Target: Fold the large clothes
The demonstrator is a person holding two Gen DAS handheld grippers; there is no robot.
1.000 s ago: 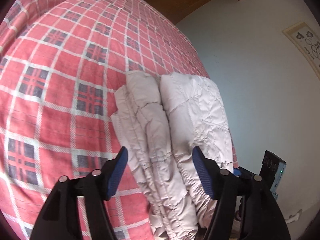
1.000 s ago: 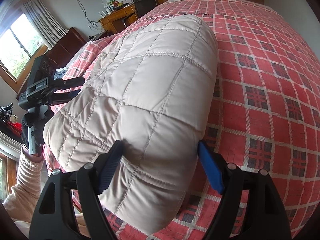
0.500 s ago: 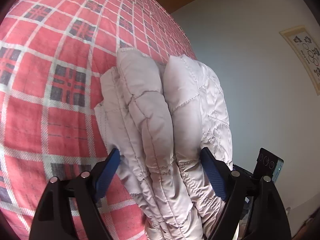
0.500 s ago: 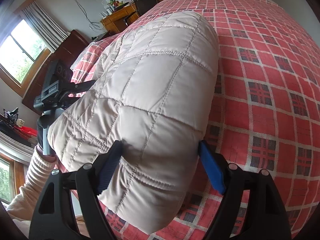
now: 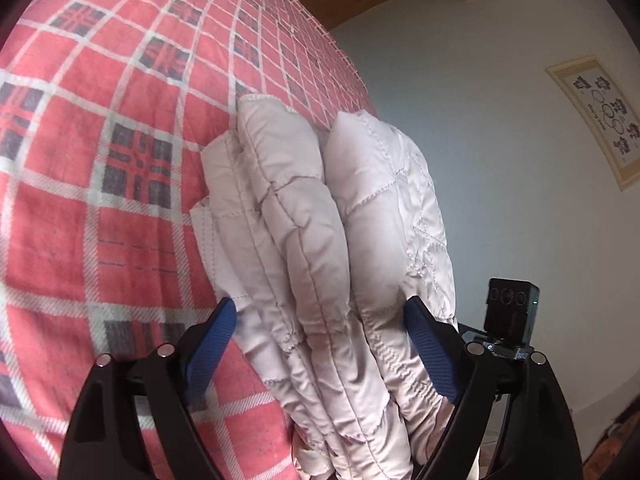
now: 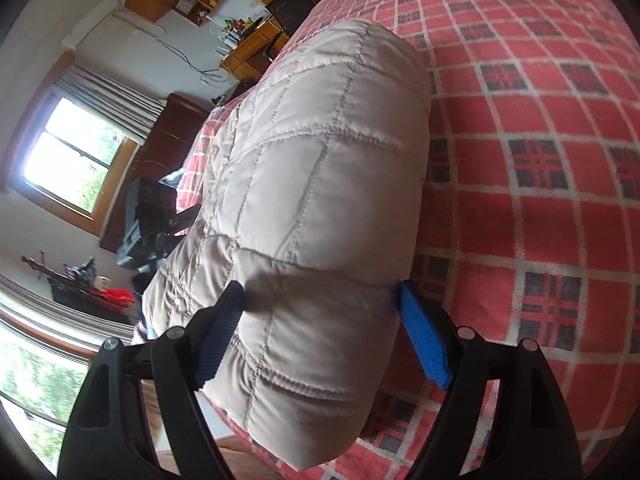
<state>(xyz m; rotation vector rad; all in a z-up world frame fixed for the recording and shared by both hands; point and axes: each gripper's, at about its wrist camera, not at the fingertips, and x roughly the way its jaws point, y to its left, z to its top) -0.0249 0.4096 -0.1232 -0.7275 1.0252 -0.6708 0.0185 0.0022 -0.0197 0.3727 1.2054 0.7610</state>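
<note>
Folded quilted jacket (image 5: 320, 240) gripped from both ends
Left gripper (image 5: 320, 320) and right gripper (image 6: 320, 300) each clamp its thick bundle between their blue pads, above the plaid bedspread (image 6: 540, 160).

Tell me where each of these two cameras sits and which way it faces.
Left wrist: rides the left tool, facing along the folded beige quilted jacket's layered edge, red plaid bedspread, white wall; the other tool's camera unit shows.
Right wrist: rides the right tool, facing across the jacket's top toward window and wooden desk; the left tool shows.
Shared: jacket, bedspread, each other's tool.
</note>
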